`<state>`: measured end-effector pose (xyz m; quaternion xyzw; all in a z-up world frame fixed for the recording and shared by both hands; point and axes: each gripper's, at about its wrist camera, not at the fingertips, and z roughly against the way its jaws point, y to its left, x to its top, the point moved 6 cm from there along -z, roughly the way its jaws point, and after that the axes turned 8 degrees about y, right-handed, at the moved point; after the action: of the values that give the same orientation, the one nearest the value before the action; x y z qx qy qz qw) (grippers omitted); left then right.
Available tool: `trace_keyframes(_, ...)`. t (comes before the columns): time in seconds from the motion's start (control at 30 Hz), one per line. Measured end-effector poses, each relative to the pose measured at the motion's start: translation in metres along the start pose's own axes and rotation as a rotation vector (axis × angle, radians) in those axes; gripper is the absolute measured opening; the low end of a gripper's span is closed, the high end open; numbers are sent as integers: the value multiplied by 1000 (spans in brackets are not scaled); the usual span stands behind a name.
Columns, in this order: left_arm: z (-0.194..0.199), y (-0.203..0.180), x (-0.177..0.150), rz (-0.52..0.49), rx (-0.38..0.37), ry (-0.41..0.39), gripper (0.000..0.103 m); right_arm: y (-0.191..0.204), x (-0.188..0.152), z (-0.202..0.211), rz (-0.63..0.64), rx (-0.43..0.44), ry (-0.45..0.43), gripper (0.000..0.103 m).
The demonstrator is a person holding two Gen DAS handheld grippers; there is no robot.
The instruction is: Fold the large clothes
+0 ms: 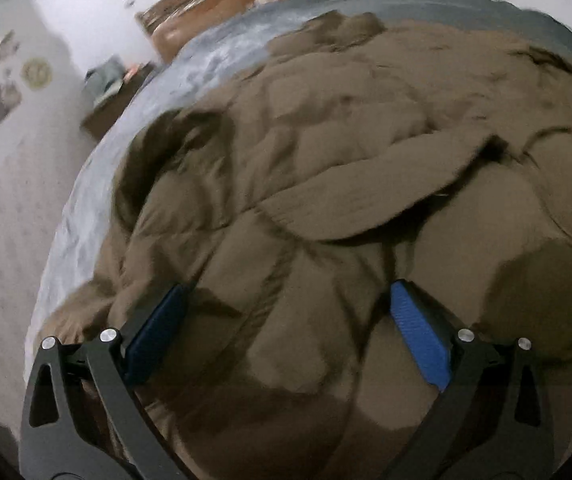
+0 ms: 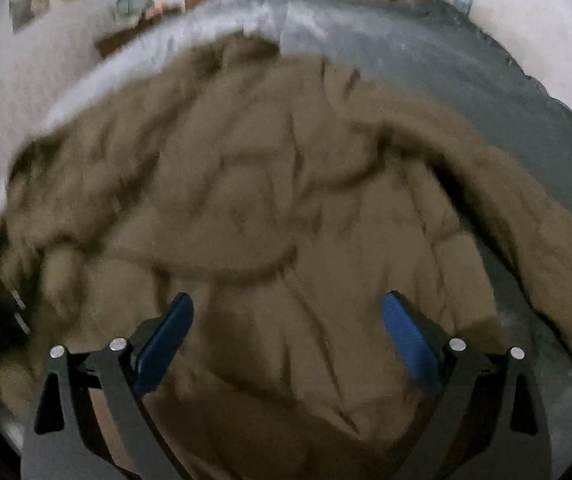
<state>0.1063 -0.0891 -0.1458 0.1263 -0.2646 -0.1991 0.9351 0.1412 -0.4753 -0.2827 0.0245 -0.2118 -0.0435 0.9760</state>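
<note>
Garment: brown puffer jacket (image 2: 270, 184) spread flat on grey bed cover (image 2: 466, 80), one sleeve (image 2: 534, 240) angled outward.
Left gripper (image 1: 286, 304): jaws wide apart, nothing held, above jacket.
Right gripper (image 2: 286, 312): jaws wide apart, nothing held, above jacket.
Focus: both views blurred.

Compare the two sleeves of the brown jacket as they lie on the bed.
In the right wrist view, one sleeve stretches out to the side over the grey bed cover, away from the body. In the left wrist view, the other sleeve is folded across the jacket, lying on top of the body. Both are the same brown quilted fabric.
</note>
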Motion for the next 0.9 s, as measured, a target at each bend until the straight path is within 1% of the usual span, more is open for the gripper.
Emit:
trace_keyframes(0.07, -1, 7, -2, 26, -6, 23, 100, -4, -13, -9, -13, 5, 74, 96)
trace_keyframes(0.1, 1, 10, -3, 30, -3, 31, 100, -5, -17, -8, -17, -2, 89, 96)
trace_keyframes(0.17, 11, 16, -3, 42, 1, 37, 100, -3, -18, 3, -12, -16, 83, 96)
trace_keyframes(0.27, 33, 24, 8, 90, -26, 10, 100, 7, -16, 33, 7, -28, 42, 96)
trace_keyframes(0.33, 58, 36, 18, 162, -62, -19, 100, 11, -11, 57, 10, -56, -6, 96)
trace_keyframes(0.37, 59, 35, 19, 189, -81, -33, 100, 10, -8, 68, 3, -61, -27, 96)
trace_keyframes(0.43, 78, 44, 24, 237, -120, -58, 100, 6, -2, 90, -27, -69, -51, 96)
trace_keyframes(0.53, 91, 52, 23, 264, -144, -68, 100, -5, 5, 116, -82, -77, -79, 96)
trace_keyframes(0.63, 83, 56, 20, 342, -177, -43, 100, -20, 6, 129, -148, -73, -109, 96)
trace_keyframes(0.73, 79, 63, 15, 416, -234, -34, 100, -30, 1, 129, -162, -92, -118, 96)
trace_keyframes(0.77, 76, 60, 16, 419, -243, -43, 100, -31, -2, 130, -158, -104, -116, 96)
trace_keyframes(0.83, 69, 57, 20, 405, -226, -52, 100, -42, -3, 127, -170, -106, -127, 96)
trace_keyframes(0.9, 69, 55, 24, 395, -221, -82, 100, -51, -1, 126, -192, -96, -152, 96)
